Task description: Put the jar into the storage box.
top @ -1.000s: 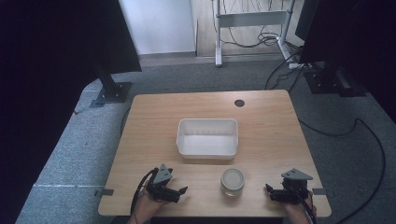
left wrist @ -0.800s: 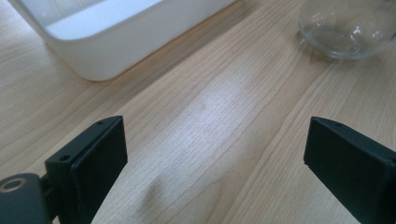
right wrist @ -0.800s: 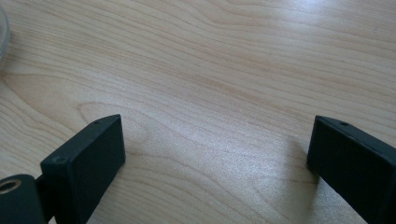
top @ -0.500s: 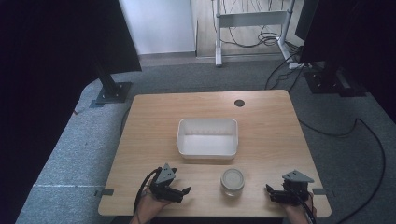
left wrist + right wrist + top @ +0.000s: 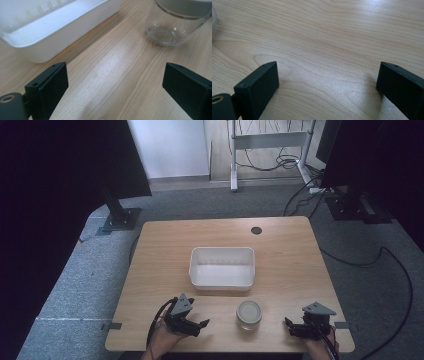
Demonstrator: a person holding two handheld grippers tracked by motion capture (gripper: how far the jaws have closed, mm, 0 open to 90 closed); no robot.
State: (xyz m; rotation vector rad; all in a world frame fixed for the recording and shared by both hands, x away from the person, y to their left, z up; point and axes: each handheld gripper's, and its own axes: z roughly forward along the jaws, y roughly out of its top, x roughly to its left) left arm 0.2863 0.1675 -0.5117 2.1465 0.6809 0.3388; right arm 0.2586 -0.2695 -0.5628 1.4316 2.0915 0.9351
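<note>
A clear glass jar with a pale lid stands near the table's front edge, between my two grippers. Behind it, mid-table, sits an empty white plastic tub. My left gripper rests at the front left, open, jaws pointing right toward the jar. In the left gripper view the jar stands ahead at upper right and the tub at upper left, with bare wood between the jaws. My right gripper lies at the front right, open, jaws over bare wood, pointing left toward the jar.
The wooden table has a round cable hole at its far edge. Grey carpet surrounds it, with dark stands at left and right and cables on the floor. A sliver of the jar shows at the right gripper view's left edge.
My left gripper has crept slightly right toward the jar. The right gripper, jar and tub have stayed put.
</note>
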